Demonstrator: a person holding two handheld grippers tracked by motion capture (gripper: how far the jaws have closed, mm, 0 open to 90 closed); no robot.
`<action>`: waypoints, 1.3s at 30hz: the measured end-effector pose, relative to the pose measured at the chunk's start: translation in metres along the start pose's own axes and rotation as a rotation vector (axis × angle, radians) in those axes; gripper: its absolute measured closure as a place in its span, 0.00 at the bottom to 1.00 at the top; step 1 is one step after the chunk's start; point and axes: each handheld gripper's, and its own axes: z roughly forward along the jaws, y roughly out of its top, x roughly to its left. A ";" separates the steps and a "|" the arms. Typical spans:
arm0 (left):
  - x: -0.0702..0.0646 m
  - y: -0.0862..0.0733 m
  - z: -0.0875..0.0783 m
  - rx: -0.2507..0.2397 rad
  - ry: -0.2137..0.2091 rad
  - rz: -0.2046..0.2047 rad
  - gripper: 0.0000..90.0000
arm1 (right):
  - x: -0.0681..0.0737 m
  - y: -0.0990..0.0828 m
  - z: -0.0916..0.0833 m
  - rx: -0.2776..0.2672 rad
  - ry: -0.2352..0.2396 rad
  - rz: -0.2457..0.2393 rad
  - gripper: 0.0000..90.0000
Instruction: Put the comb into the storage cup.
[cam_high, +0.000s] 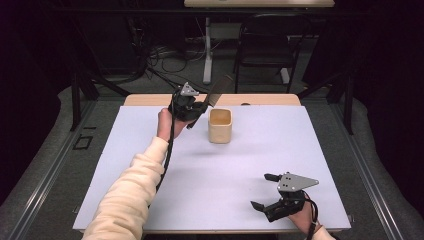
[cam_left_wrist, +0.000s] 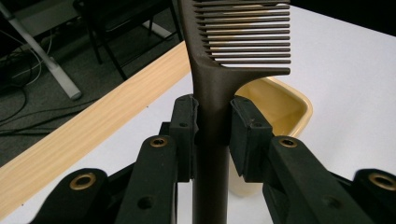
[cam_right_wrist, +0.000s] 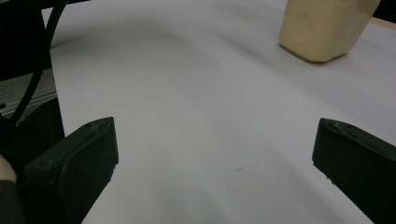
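The left gripper (cam_high: 200, 111) is held raised above the far part of the table (cam_high: 165, 150), just left of the cup (cam_high: 220, 125). A dark brown comb (cam_left_wrist: 212, 93) is pinched by its handle between the two pads (cam_left_wrist: 184, 123), the toothed end pointing up and away and tilted over the cup's near rim. The comb is seen clear of the cup; no contact can be confirmed. The cup is stood upright on the white table surface, mouth open upward. The right gripper (cam_high: 265, 190) is rested near the front right corner, well apart from the cup, its jaws spread wide with nothing between them.
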 end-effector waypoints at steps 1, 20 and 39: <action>0.000 0.001 0.001 -0.003 -0.001 -0.002 0.80 | 0.000 0.000 0.000 0.002 0.000 0.001 0.00; -0.004 0.021 0.008 -0.004 -0.015 0.022 0.80 | 0.000 0.000 0.000 0.001 0.002 0.003 0.00; -0.012 0.036 0.013 -0.051 -0.018 0.032 0.80 | -0.001 0.000 -0.001 0.001 0.004 0.001 0.00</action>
